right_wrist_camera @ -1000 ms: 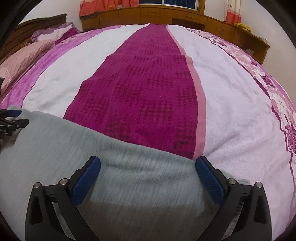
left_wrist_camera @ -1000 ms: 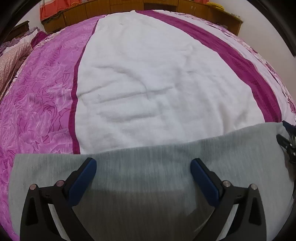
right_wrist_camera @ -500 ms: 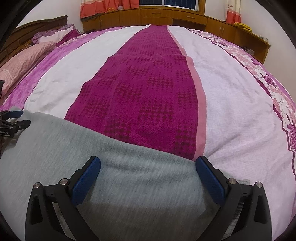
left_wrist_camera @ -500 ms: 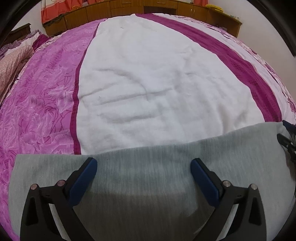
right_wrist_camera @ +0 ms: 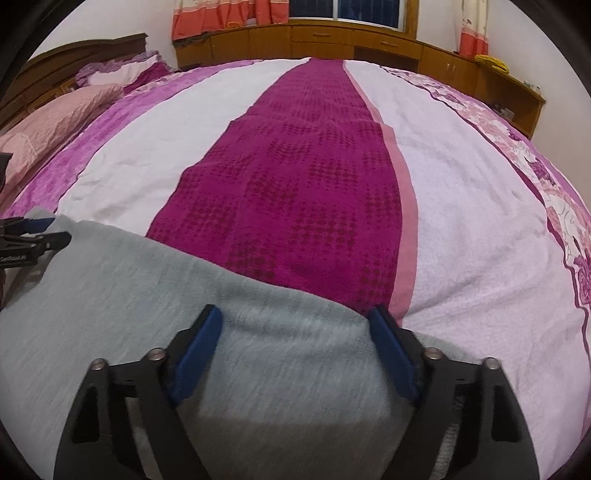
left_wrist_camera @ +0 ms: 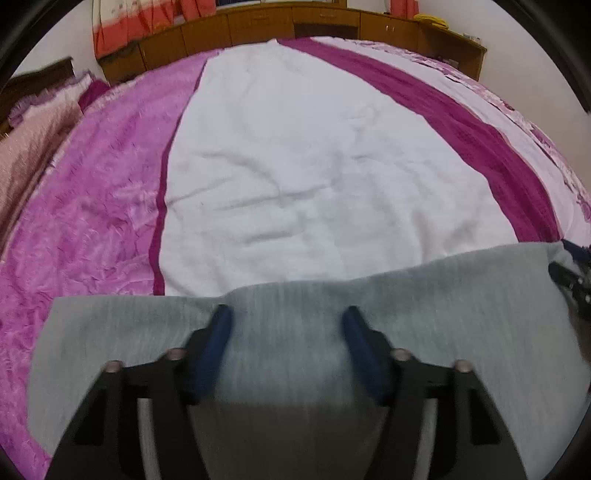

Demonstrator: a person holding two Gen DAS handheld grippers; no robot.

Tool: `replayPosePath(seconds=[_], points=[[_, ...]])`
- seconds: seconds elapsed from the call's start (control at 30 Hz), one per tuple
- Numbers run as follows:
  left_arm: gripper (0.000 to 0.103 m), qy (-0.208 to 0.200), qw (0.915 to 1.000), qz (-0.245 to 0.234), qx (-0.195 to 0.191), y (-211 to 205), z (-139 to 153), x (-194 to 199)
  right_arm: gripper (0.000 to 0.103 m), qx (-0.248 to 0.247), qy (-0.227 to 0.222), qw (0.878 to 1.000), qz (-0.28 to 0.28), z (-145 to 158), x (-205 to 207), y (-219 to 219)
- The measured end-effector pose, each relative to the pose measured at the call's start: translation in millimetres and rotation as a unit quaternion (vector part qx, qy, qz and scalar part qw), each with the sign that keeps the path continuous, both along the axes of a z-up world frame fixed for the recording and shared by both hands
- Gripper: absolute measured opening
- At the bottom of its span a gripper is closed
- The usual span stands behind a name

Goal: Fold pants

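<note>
Grey knit pants (left_wrist_camera: 424, 295) lay flat on fuzzy striped bedspread (left_wrist_camera: 314, 166), left gripper (left_wrist_camera: 286, 319) & right gripper (right_wrist_camera: 295, 321) w/ blue pads closing, soft cloth bunched between both.

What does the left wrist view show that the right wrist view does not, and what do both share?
Only the left wrist view: the pants' left edge on the bright pink floral band. Only the right wrist view: the pillows and window. Both: grey pants on the bedspread, between each closing gripper's blue fingers, left gripper and right gripper.
</note>
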State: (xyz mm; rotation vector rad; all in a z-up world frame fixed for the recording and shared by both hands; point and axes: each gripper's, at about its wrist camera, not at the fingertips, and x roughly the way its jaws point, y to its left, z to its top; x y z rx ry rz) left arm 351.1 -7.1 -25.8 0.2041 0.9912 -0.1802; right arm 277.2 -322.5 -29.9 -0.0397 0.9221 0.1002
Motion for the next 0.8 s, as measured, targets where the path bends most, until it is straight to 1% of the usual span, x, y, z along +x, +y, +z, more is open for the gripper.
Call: replayPosePath(seconds=[0.03,0.07,0.1,0.13,0.17,0.23,0.27,0.33,0.5,0.57,0.8], points=[[0.035,-0.005,1.0,-0.008,0.003,-2.9,1.7,-3.4,0.046,-0.001,0.001,1.0,0.004,1.8,-1.1,1.1],[0.03,-0.011,0.9998,-0.014,0.012,-6.8,3.6,-7.6,0.034,-0.002,0.002,1.0,0.007,6.1,-4.2,3.9],[0.021,-0.013,0.9996,-0.014,0.02,-8.2,4.7,-9.4,0.029,-0.001,0.004,1.0,0.009,8.4,-6.2,5.5],[0.015,-0.014,0.9995,-0.014,0.025,-8.8,6.1,-10.6,0.017,-0.001,0.005,1.0,0.009,10.6,-8.7,6.8],[0.012,-0.014,0.9996,-0.01,0.023,-7.2,9.0,-11.5,0.01,0.0,0.005,1.0,0.009,13.5,-10.9,7.1],[0.004,-0.012,0.9999,0.0,0.008,-1.6,14.2,-12.5,0.002,0.009,0.005,1.0,0.004,19.5,-15.2,4.6],[0.004,-0.011,0.9999,0.006,-0.001,2.0,17.5,-14.4,0.0,0.022,0.006,1.0,0.002,22.5,-17.8,1.9],[0.004,-0.013,0.9996,0.013,-0.022,9.0,25.6,-20.1,0.0,0.049,0.003,0.999,0.003,32.1,-24.8,-2.8],[0.004,-0.042,0.9985,0.019,-0.031,12.6,50.7,-46.2,0.0,0.073,-0.013,0.997,0.006,53.8,-44.5,-3.4],[0.004,-0.054,0.9977,0.019,-0.036,13.7,61.9,-59.3,0.0,0.076,-0.02,0.997,0.009,61.2,-52.6,-1.4],[0.004,-0.091,0.9935,0.022,-0.065,22.9,98.1,-110.7,0.0,0.06,-0.038,0.997,0.027,85.8,-88.2,8.6]])
